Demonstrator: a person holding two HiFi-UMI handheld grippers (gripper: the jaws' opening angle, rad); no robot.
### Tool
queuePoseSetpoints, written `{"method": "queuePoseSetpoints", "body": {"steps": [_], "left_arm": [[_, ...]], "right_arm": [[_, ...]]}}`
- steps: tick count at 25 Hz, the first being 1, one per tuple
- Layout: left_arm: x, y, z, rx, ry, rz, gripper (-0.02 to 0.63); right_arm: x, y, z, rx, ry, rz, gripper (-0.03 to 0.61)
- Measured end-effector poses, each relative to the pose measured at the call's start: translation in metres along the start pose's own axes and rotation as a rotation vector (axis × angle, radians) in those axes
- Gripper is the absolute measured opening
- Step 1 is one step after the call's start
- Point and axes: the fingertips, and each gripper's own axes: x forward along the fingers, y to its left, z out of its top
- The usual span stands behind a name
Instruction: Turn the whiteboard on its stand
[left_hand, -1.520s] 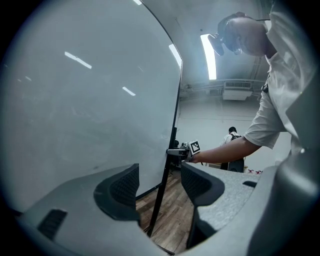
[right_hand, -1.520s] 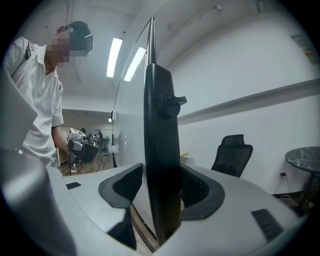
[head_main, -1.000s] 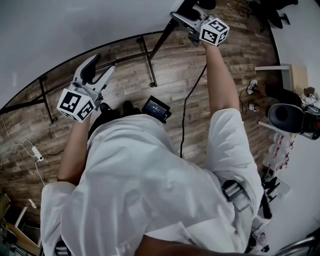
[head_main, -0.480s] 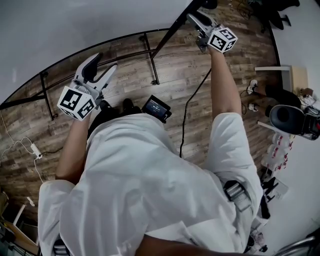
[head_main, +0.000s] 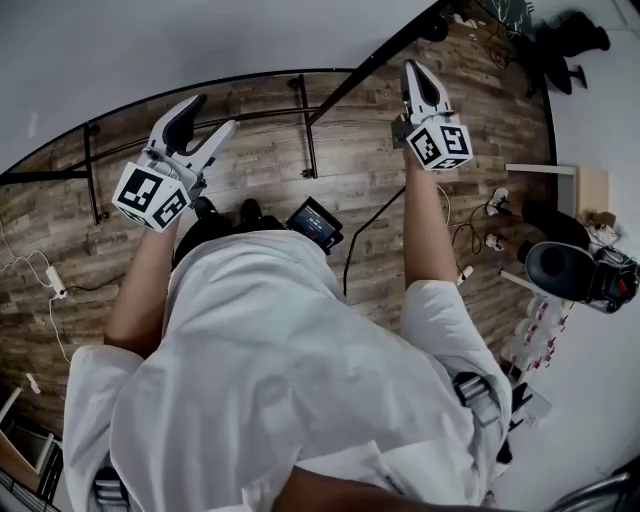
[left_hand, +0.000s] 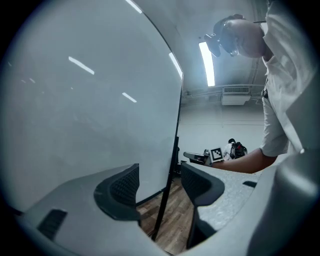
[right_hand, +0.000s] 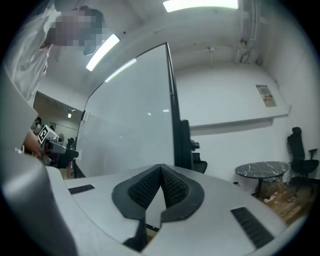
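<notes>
The whiteboard (head_main: 150, 40) fills the top of the head view, its black frame (head_main: 375, 60) running diagonally on the right. My left gripper (head_main: 208, 115) is open beside the board's lower edge. In the left gripper view the board's black side edge (left_hand: 176, 150) shows in the gap between the open jaws (left_hand: 159, 185), beyond the pads and untouched. My right gripper (head_main: 417, 75) is shut with nothing in it, just short of the frame. In the right gripper view the pads meet (right_hand: 161, 187), with the board (right_hand: 130, 125) and its dark post (right_hand: 175, 115) ahead.
Black stand bars (head_main: 308, 125) cross the wooden floor below the board. A small device with a screen (head_main: 314, 220) and a cable (head_main: 365, 225) lie by the person's feet. A power strip (head_main: 48, 283) is at the left, a round table (right_hand: 262, 170) and clutter (head_main: 560, 265) at the right.
My right gripper has drawn back from the board's right edge and its jaws have closed. The left gripper has hardly moved.
</notes>
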Motion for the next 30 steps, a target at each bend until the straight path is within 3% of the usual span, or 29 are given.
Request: {"method": "queuePoseSetpoints", "body": {"steps": [4,9,14,17,20,24,30], "left_arm": [[-0.029,0.013,0.02,0.041,-0.053,0.082,0.245],[-0.073,0.035,0.047,0.095,-0.083,0.183,0.223],[-0.128,0.053,0.068,0.147,-0.147,0.278,0.13],[-0.156,0.059,0.075,0.172,-0.165,0.298,0.088],[-0.186,0.076,0.086,0.202,-0.193,0.346,0.022],[-0.234,0.093,0.082,0.174,-0.199,0.321,0.018],[-0.32,0.101,0.081,0.179,-0.213,0.245,0.018]], "right_arm": [[-0.011,0.077,0.037,-0.057,-0.065,0.043,-0.003],[-0.009,0.157,0.076,0.02,-0.131,0.086,-0.003],[-0.007,0.253,0.059,0.071,-0.105,0.175,-0.003],[-0.014,0.286,0.044,0.036,-0.059,0.18,-0.003],[-0.012,0.283,0.055,-0.059,-0.051,0.142,-0.003],[-0.034,0.283,0.081,-0.108,-0.065,-0.01,-0.003],[-0.061,0.379,0.073,-0.075,-0.057,-0.11,-0.003]]}}
